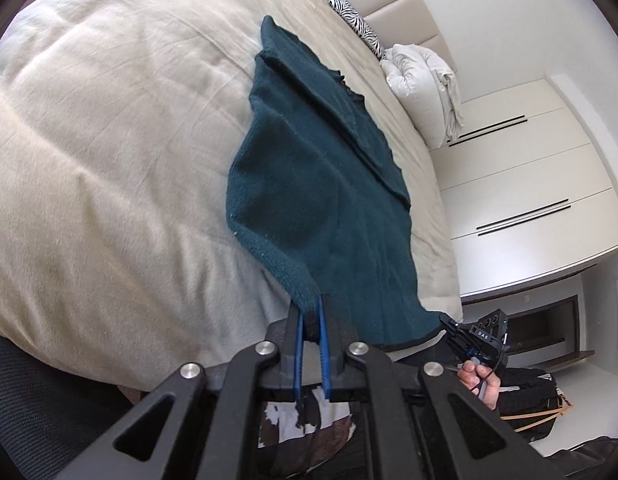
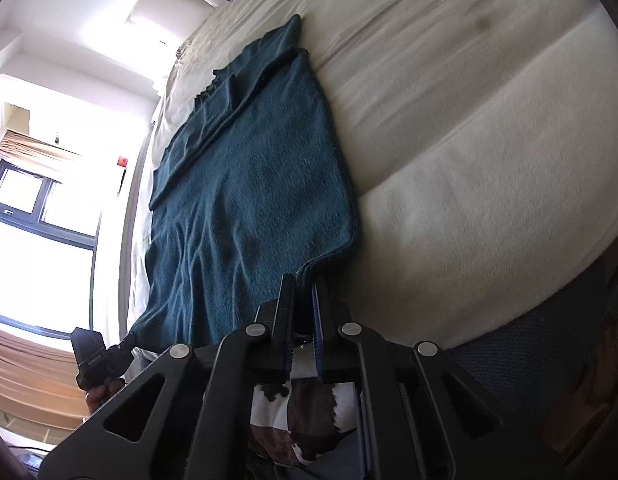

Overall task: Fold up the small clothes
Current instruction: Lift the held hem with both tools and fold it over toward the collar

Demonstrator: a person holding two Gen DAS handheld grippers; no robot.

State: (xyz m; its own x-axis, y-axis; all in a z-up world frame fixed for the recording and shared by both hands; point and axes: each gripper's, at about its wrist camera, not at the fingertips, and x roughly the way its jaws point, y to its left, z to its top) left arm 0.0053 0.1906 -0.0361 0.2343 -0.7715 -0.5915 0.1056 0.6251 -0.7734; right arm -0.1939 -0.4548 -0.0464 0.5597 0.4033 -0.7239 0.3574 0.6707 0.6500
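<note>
Left wrist view looks along the left gripper [image 1: 311,312], whose blue-lined fingers are clenched on one near corner of a dark teal knitted sweater [image 1: 309,184] spread on the cream bed cover [image 1: 109,160]. The garment's far end reaches toward a zebra-print pillow [image 1: 355,16] and a bunched white duvet [image 1: 421,76] by the padded headboard [image 1: 389,0]. Wide bare cover lies beside the sweater in this view, while its other long edge runs near the bed's side, beyond which stand white wardrobe doors [image 1: 521,176]. At the sweater's other near corner the right gripper [image 1: 449,326] bites the hem, with a hand [image 1: 479,380] behind it. Right wrist view shows that same right gripper [image 2: 305,284] closed tight on the ribbed corner, the hem stretched between the two tools and raised off the bed's near edge. Only this view shows a window [image 2: 37,216] with a wooden blind, a red wall box [image 2: 123,161], and the left gripper [image 2: 127,342] seen from outside, clamped on its corner. Only the other shows the wardrobe and duvet. A cowhide-patterned rug [image 2: 305,412] lies on the floor below.
</note>
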